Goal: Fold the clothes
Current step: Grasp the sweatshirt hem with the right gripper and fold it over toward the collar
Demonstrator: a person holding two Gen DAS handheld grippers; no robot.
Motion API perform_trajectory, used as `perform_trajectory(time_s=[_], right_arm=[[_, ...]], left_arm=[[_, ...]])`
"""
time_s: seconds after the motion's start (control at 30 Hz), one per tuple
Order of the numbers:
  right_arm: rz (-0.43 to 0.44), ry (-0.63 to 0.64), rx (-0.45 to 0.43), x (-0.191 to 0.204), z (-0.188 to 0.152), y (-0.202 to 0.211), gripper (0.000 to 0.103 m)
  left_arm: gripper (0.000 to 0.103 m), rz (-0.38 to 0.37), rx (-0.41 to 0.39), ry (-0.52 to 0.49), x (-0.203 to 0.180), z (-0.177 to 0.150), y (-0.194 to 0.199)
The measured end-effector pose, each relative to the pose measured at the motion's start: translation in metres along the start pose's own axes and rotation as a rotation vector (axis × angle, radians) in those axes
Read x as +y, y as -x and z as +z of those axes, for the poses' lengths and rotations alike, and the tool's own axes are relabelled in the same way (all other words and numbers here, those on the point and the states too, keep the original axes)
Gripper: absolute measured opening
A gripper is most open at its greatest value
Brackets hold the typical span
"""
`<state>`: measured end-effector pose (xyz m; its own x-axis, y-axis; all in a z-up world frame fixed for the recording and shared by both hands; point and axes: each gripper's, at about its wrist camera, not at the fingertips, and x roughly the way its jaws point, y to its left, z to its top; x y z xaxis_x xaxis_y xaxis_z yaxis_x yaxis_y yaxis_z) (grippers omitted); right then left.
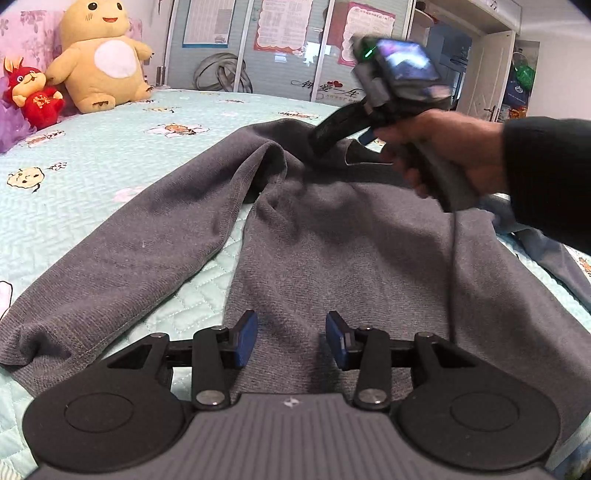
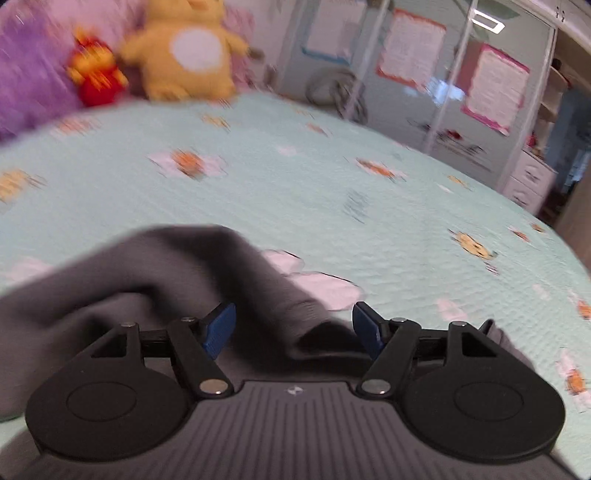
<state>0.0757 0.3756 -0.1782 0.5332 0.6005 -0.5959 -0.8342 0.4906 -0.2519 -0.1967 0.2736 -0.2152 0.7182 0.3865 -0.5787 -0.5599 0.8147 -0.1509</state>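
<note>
A grey sweater lies spread on the pale green quilted bed, one sleeve stretched toward the lower left. My left gripper hovers over the sweater's near part with its blue pads apart and nothing pinched between them. A hand holds my right gripper, blurred, above the sweater's far end. In the right wrist view the right gripper stands wide, and a raised fold of the grey sweater lies loose between its pads, touching neither.
A yellow plush toy and a small red one sit at the head of the bed. Wardrobe doors with posters stand behind. A blue-grey garment lies at the right bed edge.
</note>
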Motion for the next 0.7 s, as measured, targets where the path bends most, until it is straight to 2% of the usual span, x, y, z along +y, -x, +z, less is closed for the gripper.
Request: perform_trajectory(time_s=[0.03, 0.07, 0.1, 0.13, 0.27, 0.43, 0.53, 0.6, 0.7], right_arm=[[0.008, 0.002, 0.031, -0.001, 0.001, -0.011, 0.07], [0.026, 0.004, 0.064, -0.003, 0.001, -0.021, 0.064], [0.044, 0.005, 0.098, -0.004, 0.001, -0.031, 0.03], [0.046, 0.003, 0.095, -0.004, 0.0, -0.03, 0.012], [0.033, -0.027, 0.013, -0.005, -0.007, -0.001, 0.009], [0.057, -0.086, -0.16, -0.012, -0.036, 0.103, 0.008], [0.075, -0.124, -0.239, -0.02, -0.066, 0.175, 0.008], [0.078, -0.143, -0.258, -0.023, -0.094, 0.218, 0.008], [0.099, -0.233, -0.182, -0.027, -0.141, 0.247, 0.008]], left_arm=[[0.044, -0.002, 0.002, 0.002, 0.001, 0.0, -0.001], [0.044, -0.005, 0.004, 0.004, 0.002, 0.001, -0.002], [0.044, -0.007, 0.006, 0.006, 0.002, 0.001, -0.002], [0.044, -0.008, 0.006, 0.008, 0.003, 0.001, -0.003], [0.044, -0.009, 0.003, 0.006, 0.005, 0.001, -0.002], [0.045, -0.021, -0.007, 0.011, 0.005, 0.003, -0.001], [0.045, -0.089, -0.021, 0.077, 0.014, 0.005, 0.003], [0.045, -0.162, -0.039, 0.127, 0.02, 0.007, 0.008], [0.045, -0.22, -0.07, 0.159, 0.024, 0.007, 0.014]])
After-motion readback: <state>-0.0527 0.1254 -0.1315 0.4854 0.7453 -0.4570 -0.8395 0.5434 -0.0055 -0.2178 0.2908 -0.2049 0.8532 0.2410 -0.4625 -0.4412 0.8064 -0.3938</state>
